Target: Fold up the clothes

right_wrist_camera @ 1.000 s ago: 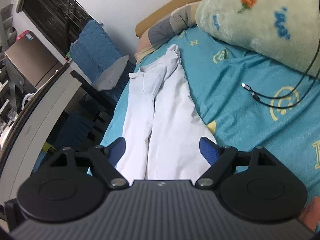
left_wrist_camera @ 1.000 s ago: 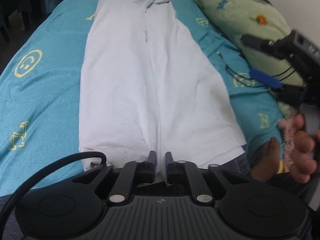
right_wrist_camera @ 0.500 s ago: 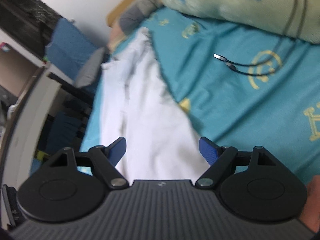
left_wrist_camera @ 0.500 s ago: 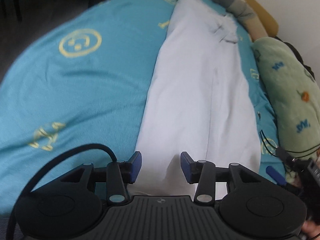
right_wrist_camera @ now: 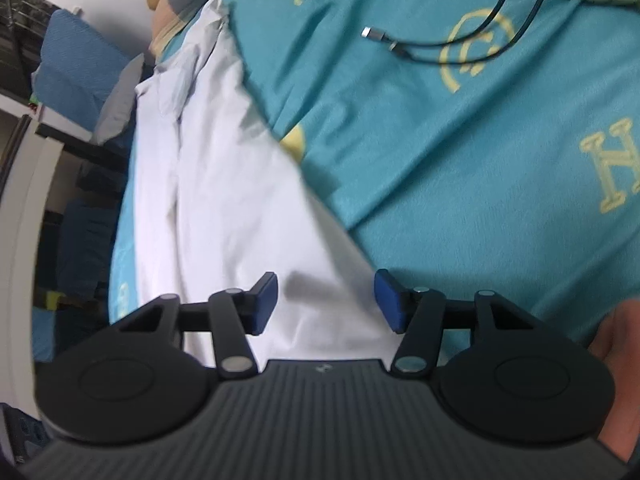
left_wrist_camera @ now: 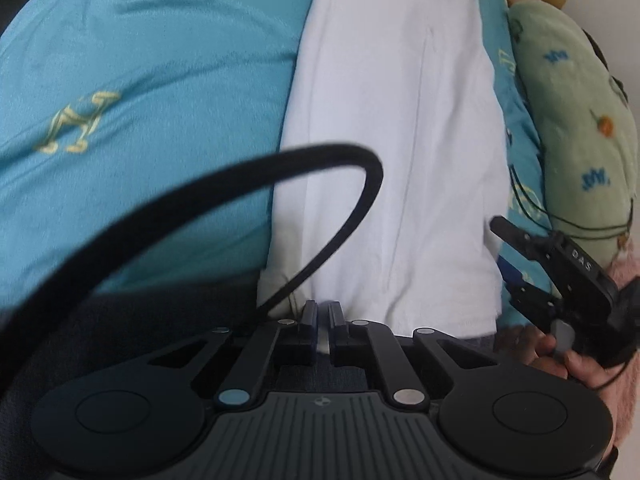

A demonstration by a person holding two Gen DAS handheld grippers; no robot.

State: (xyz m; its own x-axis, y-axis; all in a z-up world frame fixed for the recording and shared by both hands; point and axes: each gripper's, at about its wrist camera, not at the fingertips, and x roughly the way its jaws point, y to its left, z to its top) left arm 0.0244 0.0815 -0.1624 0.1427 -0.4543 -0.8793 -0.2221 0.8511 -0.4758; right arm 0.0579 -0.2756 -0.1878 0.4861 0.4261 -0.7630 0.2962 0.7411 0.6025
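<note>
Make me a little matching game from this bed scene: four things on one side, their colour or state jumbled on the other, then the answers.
Things:
1. long white cotton garment
2. patterned bed sheet
3. left tool
4. right tool

Descriptions:
A. jaws apart and closing, over the hem
B. turquoise with yellow motifs
C. lying flat along the bed
D. closed at the garment's near edge

Pairs: 1-C, 2-B, 3-D, 4-A
</note>
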